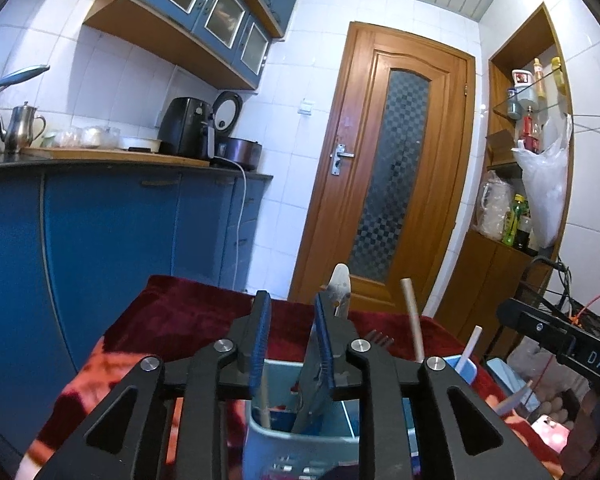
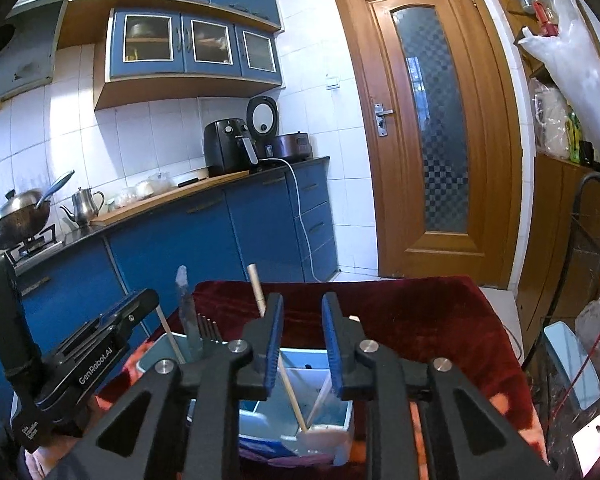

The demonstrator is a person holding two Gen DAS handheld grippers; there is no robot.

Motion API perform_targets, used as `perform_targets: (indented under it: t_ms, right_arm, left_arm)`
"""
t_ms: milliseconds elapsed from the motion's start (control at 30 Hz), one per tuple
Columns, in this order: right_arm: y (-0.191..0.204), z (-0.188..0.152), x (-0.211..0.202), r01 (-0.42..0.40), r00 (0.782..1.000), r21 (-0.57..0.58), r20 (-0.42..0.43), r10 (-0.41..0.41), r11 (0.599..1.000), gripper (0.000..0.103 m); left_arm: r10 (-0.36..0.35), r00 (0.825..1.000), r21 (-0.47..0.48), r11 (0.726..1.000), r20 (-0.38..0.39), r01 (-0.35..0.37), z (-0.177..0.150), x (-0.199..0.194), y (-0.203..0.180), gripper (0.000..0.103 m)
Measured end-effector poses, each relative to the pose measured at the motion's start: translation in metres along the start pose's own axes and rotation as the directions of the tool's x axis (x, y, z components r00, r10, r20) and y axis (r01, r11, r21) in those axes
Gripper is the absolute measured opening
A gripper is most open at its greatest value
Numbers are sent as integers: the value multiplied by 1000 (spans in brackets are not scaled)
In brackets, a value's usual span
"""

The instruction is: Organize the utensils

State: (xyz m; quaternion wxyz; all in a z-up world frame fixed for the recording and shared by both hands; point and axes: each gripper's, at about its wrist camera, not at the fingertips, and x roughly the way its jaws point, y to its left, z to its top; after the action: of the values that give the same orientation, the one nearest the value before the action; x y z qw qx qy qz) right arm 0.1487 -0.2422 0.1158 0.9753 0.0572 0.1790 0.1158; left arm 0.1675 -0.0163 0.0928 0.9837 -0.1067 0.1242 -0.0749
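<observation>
Hovering above the bin (image 1: 268, 444), left gripper (image 1: 292, 320) and right gripper (image 2: 302, 320) stand slightly parted, empty; the light, stiff utensils (image 1: 414, 320) inside probably suit mid-handle grips.

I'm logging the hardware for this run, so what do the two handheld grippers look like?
Both the left gripper and the right gripper have matte black angular linkage arms with silver round pivot bolts and jaws faced with ribbed blue pads. In the right wrist view the left gripper's black body carries white "GenRobot.AI" lettering.

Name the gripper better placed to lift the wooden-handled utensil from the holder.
Right gripper: open, directly over the wooden-handled utensil, handle beside its left finger; the left gripper hangs over another compartment.
</observation>
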Motion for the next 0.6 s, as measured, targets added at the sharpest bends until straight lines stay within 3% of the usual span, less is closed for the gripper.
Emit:
perform_targets:
  t_ms: [600]
  right_arm:
    - [17,-20,-56,-10,1000,37,-28,11,999,25]
  left_arm:
    - [-32,994,7,999,-102,33,-1,-58,2,25]
